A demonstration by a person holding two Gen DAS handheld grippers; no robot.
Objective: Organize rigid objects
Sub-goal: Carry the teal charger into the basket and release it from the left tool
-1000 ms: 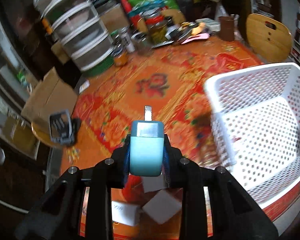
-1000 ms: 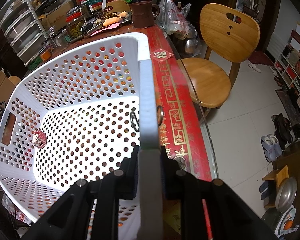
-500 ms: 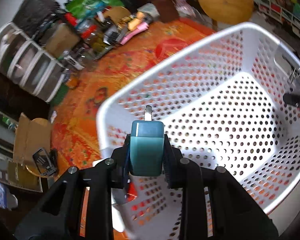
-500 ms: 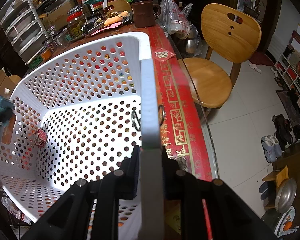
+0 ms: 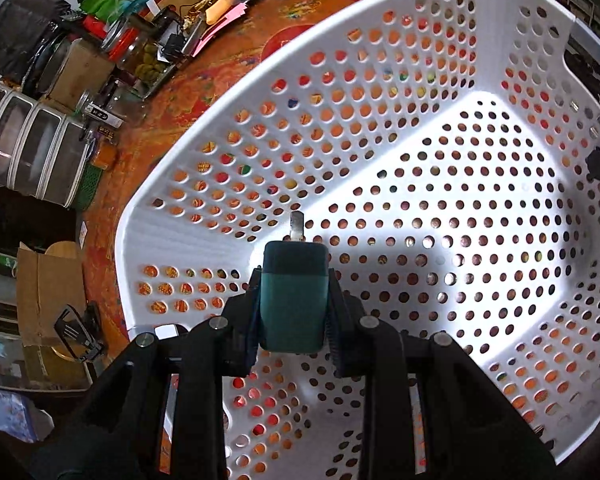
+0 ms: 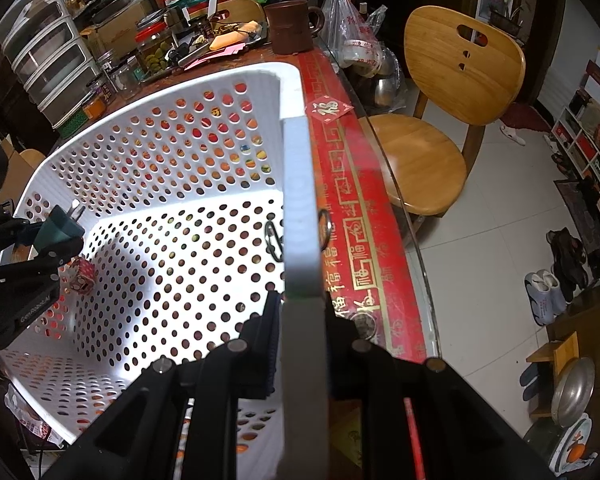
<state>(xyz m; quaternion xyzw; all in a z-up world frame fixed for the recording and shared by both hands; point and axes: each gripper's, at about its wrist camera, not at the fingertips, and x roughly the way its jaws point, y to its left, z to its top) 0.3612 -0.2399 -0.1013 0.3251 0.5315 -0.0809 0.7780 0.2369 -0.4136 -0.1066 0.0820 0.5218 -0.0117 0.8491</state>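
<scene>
Jaws of our left gripper (image 5: 293, 300) are pinching a teal plastic plug adapter (image 5: 293, 294) with metal prongs pointing forward, and we are holding it above the inside of the white perforated plastic basket (image 5: 400, 92). In the right wrist view the same adapter (image 6: 60, 226) is hanging over the basket's left wall, clear of the basket floor. Our right gripper (image 6: 300, 312) is clamping the basket's right rim (image 6: 298, 200), the jaws pressing on either side of that white edge. We are seeing a small red patterned box (image 6: 83, 276) lying on the basket floor near the left wall, and a dark wire clip (image 6: 274, 240) hanging just inside the rim we are gripping. Our basket is sitting on the bench (image 6: 352, 220), which is wearing a red and gold patterned cloth. A wooden chair (image 6: 452, 120) is standing beside the bench, and a brown mug (image 6: 290, 26) is standing beyond the basket among jars and drawers.
</scene>
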